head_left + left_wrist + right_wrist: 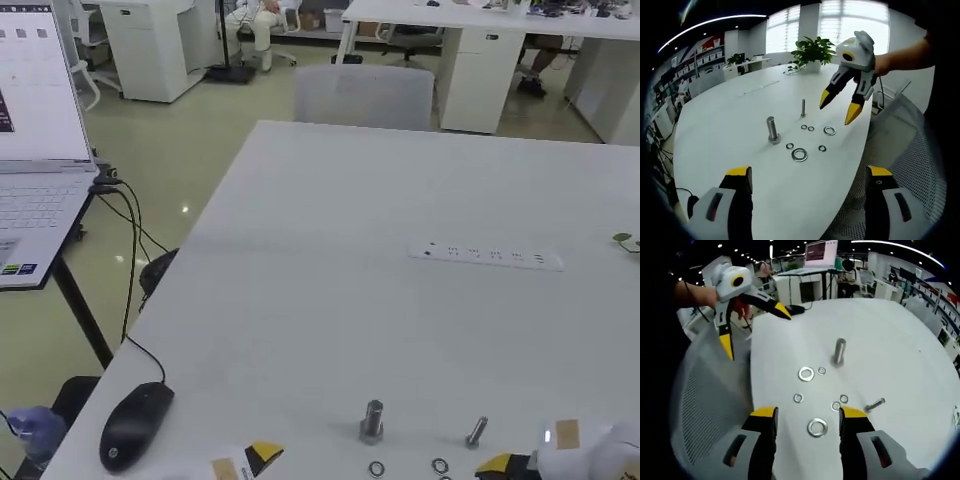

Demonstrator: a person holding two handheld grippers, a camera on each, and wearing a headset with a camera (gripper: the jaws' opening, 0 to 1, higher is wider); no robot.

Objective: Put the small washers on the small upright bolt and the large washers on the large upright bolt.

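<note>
Plainly, the left gripper has its jaws spread wide with nothing between them, and the right gripper has its jaws parted and empty too. Just beyond them two large washers and four small washers lie flat on the white worktop, scattered beside the large bolt, with the small bolt near them.

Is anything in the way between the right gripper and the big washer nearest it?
Nothing visible. The large washer lies flat on the bare table just ahead of the right gripper, jaws open. The nearest small washers sit beyond it.
</note>
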